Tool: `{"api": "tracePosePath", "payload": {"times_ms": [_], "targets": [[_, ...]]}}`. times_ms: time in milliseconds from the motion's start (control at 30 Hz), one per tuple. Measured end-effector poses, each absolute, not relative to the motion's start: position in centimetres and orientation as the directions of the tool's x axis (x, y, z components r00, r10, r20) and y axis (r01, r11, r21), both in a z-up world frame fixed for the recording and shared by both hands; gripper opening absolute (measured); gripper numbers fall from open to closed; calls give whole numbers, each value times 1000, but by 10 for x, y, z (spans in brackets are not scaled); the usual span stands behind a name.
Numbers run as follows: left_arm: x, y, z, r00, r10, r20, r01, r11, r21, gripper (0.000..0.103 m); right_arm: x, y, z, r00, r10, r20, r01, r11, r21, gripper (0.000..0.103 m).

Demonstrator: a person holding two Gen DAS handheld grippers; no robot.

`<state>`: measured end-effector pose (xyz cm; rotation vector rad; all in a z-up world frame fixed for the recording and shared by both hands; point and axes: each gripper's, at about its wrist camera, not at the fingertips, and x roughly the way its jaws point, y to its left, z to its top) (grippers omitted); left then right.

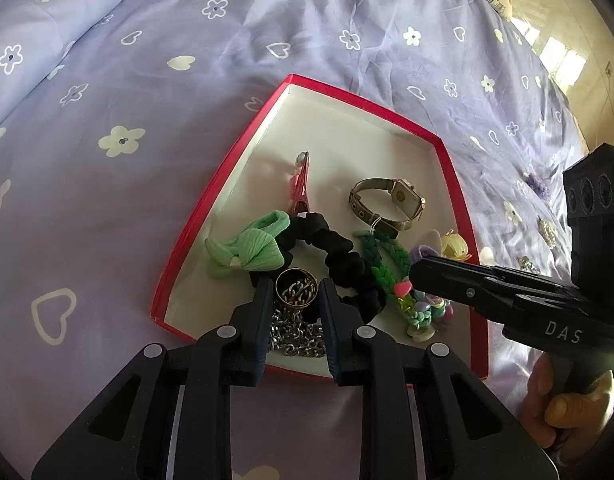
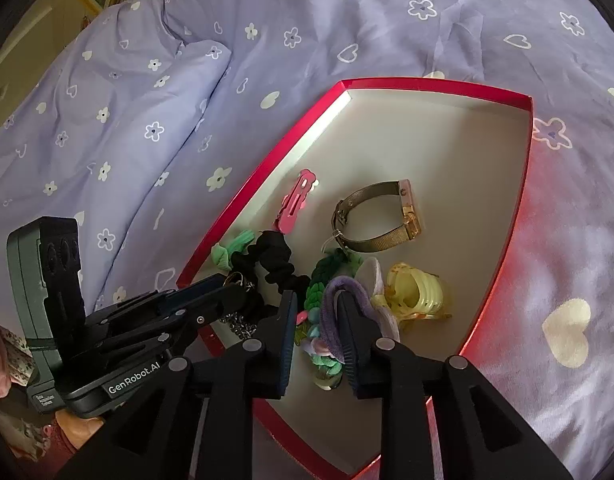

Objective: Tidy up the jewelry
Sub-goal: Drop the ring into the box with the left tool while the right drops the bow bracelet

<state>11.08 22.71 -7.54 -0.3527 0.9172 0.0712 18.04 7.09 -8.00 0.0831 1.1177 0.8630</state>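
Left wrist view: the left gripper clamps a brass ring with a silver chain hanging from it, at the near edge of the red tray on the floral bedsheet.

Right wrist view: the right gripper stands slightly parted — a purple hair tie sits between its pads, unpressed. A watch lies farther in.

box: far half past the watch is bare, easy to reach | near half: hair ties, chain and clips crowd it | both grippers fill the near edge
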Motion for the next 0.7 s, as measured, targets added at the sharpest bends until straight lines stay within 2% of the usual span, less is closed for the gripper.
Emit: {"api": "tracePosePath", "payload": {"times_ms": [100,167,467,567,633,700], "targets": [[111,227,-75,608,-89,-789,-210,940,-268,22,180,69,-80,159,644,-748,-559,683,470,24],[110,227,-76,606,-86,-791,-214,940,-266,29,180,68,-79,159,647,-745,-556,683,474,24],[107,227,-74,603,-84,-794,-219,939,-265,37,178,63,-76,163,665,-728,-548,675,494,26],[105,224,-72,606,-84,-791,-215,940,-264,39,177,60,-74,167,672,-722,-543,674,501,28],[103,223,-71,608,-86,-790,-212,940,-266,40,176,57,-73,170,678,-716,-538,672,509,35],[100,222,-69,612,-89,-786,-211,939,-271,42,175,55,-72,171,684,-709,-533,670,517,37]]}}
